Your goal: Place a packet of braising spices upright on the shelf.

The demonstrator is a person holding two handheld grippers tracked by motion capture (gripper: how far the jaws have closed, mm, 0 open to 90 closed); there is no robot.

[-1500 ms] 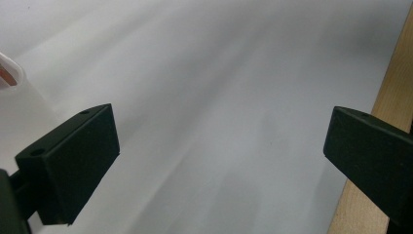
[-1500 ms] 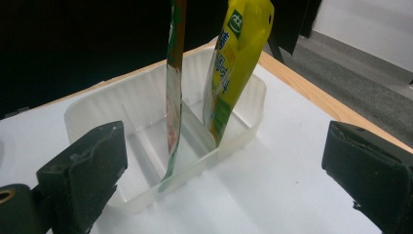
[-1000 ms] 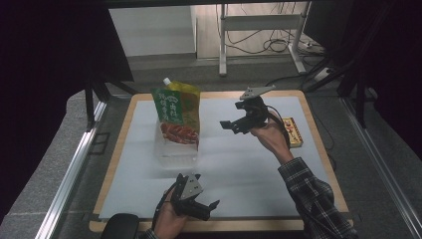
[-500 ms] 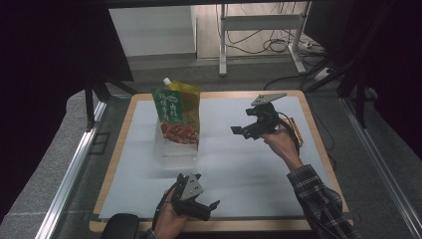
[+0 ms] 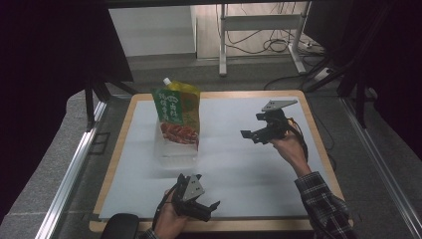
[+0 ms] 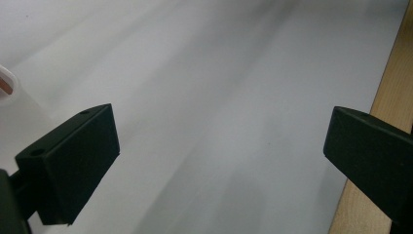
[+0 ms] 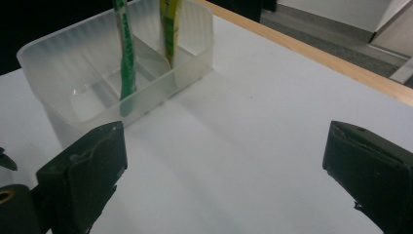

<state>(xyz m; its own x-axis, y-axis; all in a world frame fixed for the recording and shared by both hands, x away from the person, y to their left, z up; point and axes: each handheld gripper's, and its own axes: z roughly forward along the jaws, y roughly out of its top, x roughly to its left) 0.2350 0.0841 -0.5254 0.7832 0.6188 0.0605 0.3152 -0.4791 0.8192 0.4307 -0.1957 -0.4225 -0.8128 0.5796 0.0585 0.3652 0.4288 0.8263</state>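
Both grippers gaping wide, holding nothing: left gripper (image 5: 211,205) low at the bench's (image 5: 239,164) near edge, right gripper (image 5: 247,135) raised, well right of the green-yellow spouted pouch (image 5: 177,115) standing in the clear plastic tub (image 7: 114,73)

Counts: 1 pouch, 1 clear bin, 2 grippers, 1 desk.
One green-yellow pouch (image 5: 177,113) in one clear plastic bin (image 7: 63,58); left gripper (image 5: 208,209) and right gripper (image 5: 251,136), one per hand; one white-topped desk (image 5: 239,174).
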